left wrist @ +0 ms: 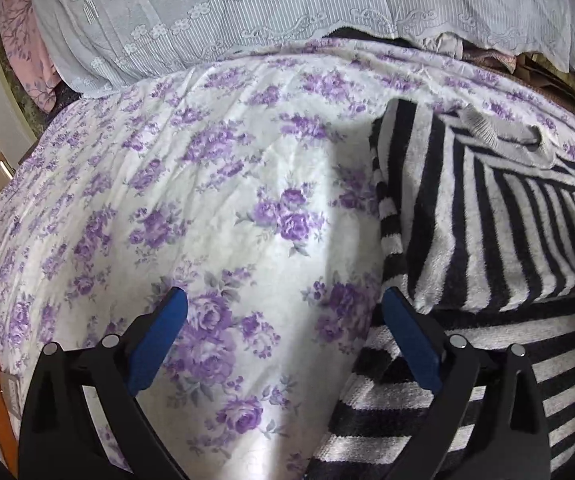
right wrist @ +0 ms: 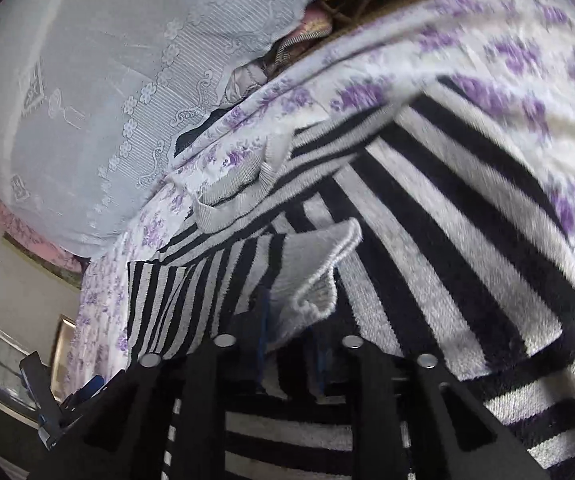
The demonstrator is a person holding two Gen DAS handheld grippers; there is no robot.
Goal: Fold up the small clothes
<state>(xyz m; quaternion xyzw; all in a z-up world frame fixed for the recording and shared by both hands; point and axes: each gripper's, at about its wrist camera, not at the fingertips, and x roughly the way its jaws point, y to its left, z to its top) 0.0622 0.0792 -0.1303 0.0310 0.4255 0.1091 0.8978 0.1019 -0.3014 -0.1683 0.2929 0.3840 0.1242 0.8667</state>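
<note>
A: What colours does the sweater (left wrist: 499, 216) have?

B: Black and white stripes all over, wide on the body and much narrower on the folded part. Its ribbed cuff (right wrist: 319, 268) is plain pale grey-white.

A: And the sheet (left wrist: 215, 184) under it?

B: White, printed with purple roses and grey-green leaves.

A: The cloth at the back?

B: The lace cover (left wrist: 247, 12) is white to bluish, with fine woven stripes and small flower and scroll motifs. Beside it a pink pillow (left wrist: 19, 40) carries a darker purple branch print.

A: The tools?

B: The left gripper (left wrist: 285, 340) is black with blue pads; the right gripper (right wrist: 289, 344) is black with silver rivets.
</note>
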